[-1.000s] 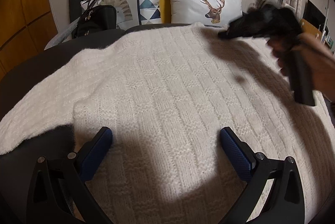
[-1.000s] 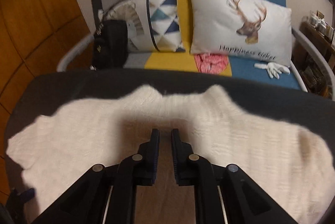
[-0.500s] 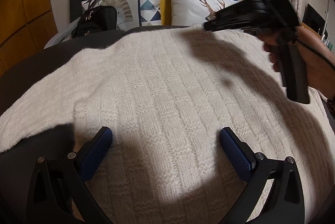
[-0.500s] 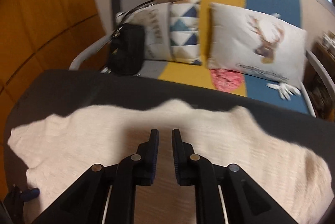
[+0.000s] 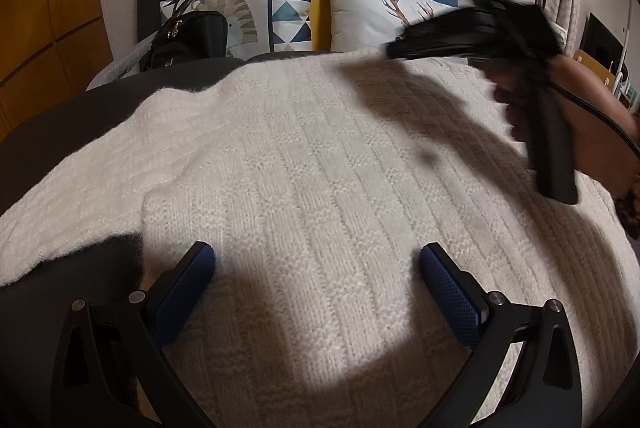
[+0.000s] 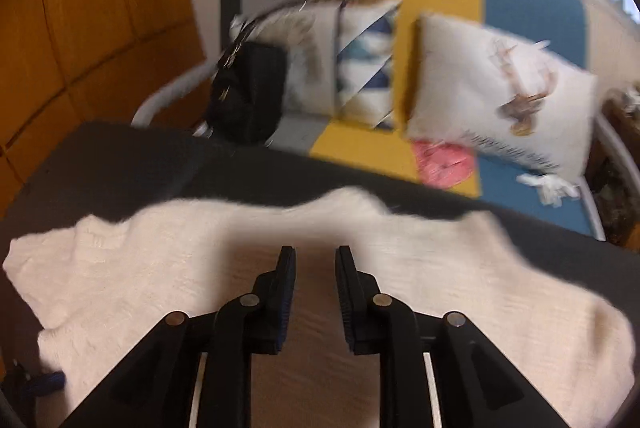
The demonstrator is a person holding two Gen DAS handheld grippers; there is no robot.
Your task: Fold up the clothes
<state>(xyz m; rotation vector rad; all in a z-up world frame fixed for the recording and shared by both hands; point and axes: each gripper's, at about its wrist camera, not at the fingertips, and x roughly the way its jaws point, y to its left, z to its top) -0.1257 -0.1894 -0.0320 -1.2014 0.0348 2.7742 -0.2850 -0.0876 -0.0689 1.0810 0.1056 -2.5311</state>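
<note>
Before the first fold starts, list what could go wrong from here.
1. The white knit sweater lies near the dark table's far edge; a pull could drag it off.
2. The right gripper is opening with nothing between its fingers and may pinch too little knit.
3. The left gripper, open, may snag loops.

One sweater (image 5: 320,187), two grippers (image 5: 316,284), seemingly two cushions (image 5: 372,15).

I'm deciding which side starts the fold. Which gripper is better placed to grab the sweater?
Probably left: the left gripper hangs low over the cream knitted sweater, jaws wide, beside its edge. The right gripper is raised, jaws narrow and opening, nothing between them.
</note>
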